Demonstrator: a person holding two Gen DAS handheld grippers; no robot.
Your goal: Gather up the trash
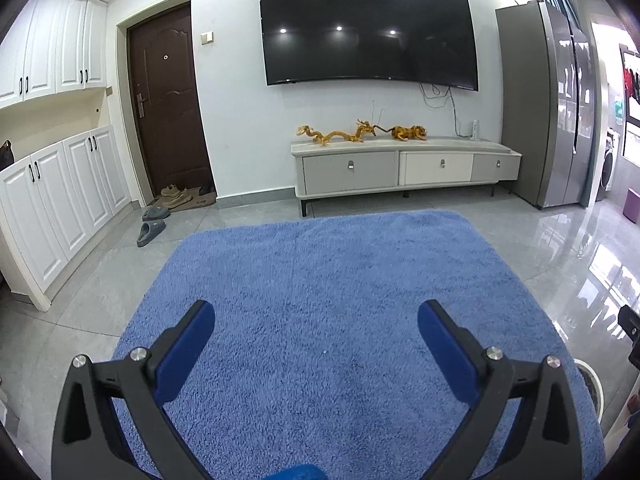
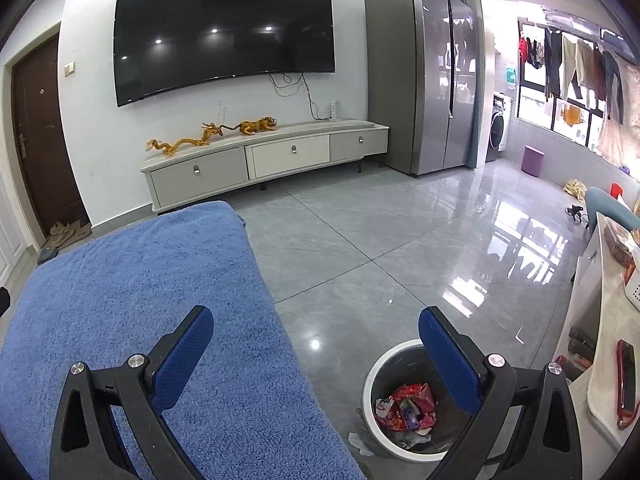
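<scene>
Both grippers — left gripper [image 1: 316, 334], right gripper [image 2: 316, 338] — spread apart, empty; bin [image 2: 374, 372] holds wrappers [image 2: 406, 406]; rug [image 1: 320, 272] looks clear — next, locate remaining trash.

A home living room is shown: a big TV [image 1: 368, 28] is mounted above a low drawer cabinet [image 1: 404, 168], a blue rug [image 1: 340, 300] is laid on grey tiles, shoes [image 1: 176, 196] are left by the door [image 1: 168, 100], and laundry [image 2: 576, 68] is hung near a washing machine [image 2: 499, 128].
</scene>
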